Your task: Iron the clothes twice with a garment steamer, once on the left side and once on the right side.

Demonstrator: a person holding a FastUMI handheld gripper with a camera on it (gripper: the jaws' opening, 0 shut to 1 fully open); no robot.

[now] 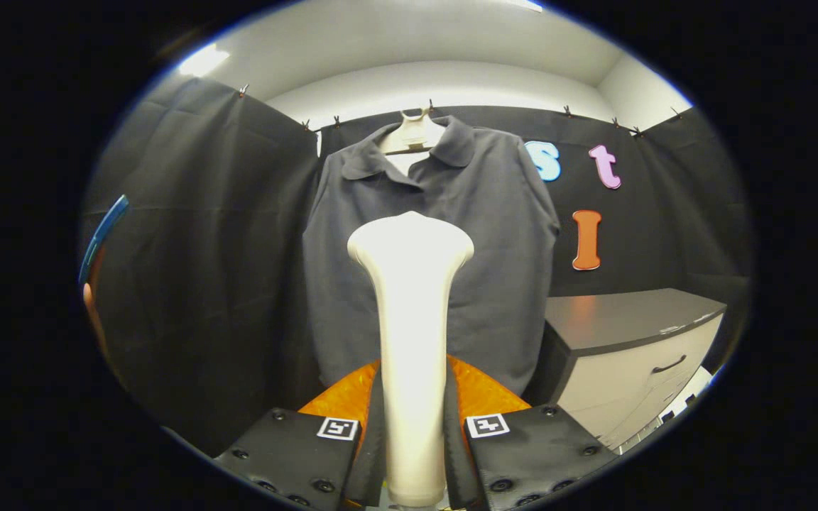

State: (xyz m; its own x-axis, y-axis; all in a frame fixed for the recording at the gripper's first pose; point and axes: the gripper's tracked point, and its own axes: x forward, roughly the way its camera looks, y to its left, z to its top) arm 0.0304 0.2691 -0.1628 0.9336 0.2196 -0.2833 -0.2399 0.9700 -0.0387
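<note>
Hand-held gripper (412,426): fingers closed against both sides of the steamer (411,319), gripping its handle low down. Steamer stands upright between the fingers, flared head at the top, facing away toward the shirt.

Shirt (494,234): dark, collared, on a pale hanger (412,135) hooked at the top of the black wall cloth. Straight ahead, beyond the steamer. Head lines up roughly with mid-chest, a shade left of centre. Looks apart from the fabric, though the gap is hard to judge.

Step in hand, by my reading: steamer grasped and carried up to the garment, first pass not yet begun. No contact to be seen.

Next move calls for: bring the head close on the left half of the shirt, run along it vertically, then shift over and do the same on the right. Keep the head square to the cloth.

Right, further off: bench (629,316) with a dark top and a pale drawer front.

Hard to make out:
- steamer's face and any steam, turned away
- steamer's base and any cord, cut off below the fingers
- shirt's middle and hem, behind steamer and gripper
- blue curved object (102,234) far left, cut off, unidentified
</note>
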